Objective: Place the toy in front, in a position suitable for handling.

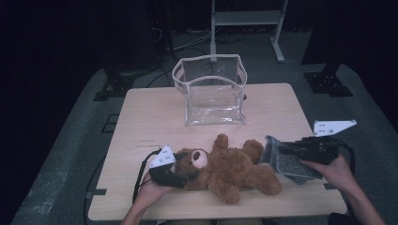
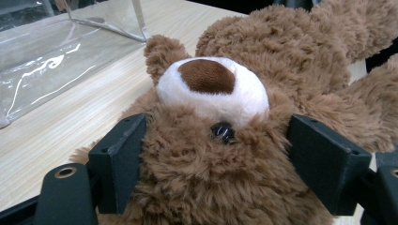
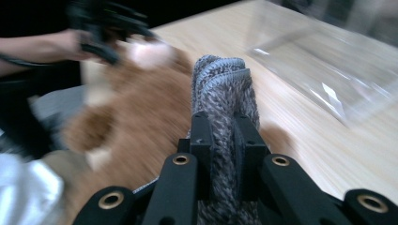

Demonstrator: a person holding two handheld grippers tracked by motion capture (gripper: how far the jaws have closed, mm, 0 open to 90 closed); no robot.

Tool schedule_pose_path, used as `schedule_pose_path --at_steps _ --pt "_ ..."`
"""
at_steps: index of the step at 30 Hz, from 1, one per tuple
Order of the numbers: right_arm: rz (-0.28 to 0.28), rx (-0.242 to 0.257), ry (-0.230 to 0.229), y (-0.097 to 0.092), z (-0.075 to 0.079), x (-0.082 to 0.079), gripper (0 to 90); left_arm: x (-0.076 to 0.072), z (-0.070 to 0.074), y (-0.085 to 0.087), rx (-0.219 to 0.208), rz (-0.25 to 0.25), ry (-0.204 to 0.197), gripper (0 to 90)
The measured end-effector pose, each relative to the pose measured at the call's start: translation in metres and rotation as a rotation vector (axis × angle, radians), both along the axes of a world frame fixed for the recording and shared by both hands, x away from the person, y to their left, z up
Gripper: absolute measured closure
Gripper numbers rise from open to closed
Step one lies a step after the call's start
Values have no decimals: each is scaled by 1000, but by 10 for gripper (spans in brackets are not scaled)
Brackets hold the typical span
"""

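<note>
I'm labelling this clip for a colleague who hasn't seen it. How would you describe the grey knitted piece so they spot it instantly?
Start at the wooden table and find the brown teddy bear lying near its front edge. Just beyond the bear's feet, at the table's right side, the right claw is shut on a grey knitted cloth. It is the one grey, ribbed item, unlike the furry bear and the clear plastic bag behind.

The teddy bear [image 1: 230, 169] lies on the table [image 1: 150, 112] near the front edge, the bag [image 1: 211, 89] stands behind it near the back edge, and the knitted cloth [image 1: 286, 161] is just right of the bear.
</note>
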State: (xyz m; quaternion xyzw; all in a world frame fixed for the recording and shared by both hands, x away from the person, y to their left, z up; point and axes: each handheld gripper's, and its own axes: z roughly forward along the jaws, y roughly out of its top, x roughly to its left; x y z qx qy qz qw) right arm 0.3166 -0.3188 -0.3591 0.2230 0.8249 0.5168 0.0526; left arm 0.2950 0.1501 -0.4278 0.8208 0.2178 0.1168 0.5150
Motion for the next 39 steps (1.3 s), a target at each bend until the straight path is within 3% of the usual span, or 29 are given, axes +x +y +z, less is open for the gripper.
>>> schedule_pose_path --at_steps 5,8,11,16,24,29,33,36,39 --pt "184 -36 -18 64 17 -1 802 -5 -3 -6 18 -14 -26 222" --pt "262 -77 7 97 14 -1 802 -9 -6 -15 46 5 -65 193" --pt "299 -149 21 118 4 -2 802 -12 -7 -20 70 34 -98 189" --pt "284 -216 32 111 -10 -7 802 -15 -10 -25 88 51 -145 208" --pt "214 -340 37 77 -2 -26 801 -15 -11 -28 99 71 -153 208" --pt "249 -312 22 95 4 -33 799 -11 -13 -26 76 76 -139 186" --pt "246 -325 28 108 -12 -30 798 -9 -15 -22 52 78 -113 146" --pt "211 -285 22 104 -26 -26 796 -6 -16 -17 24 86 -86 111" --pt "193 -255 -6 112 -39 -19 795 -3 -15 -12 41 123 -96 83"
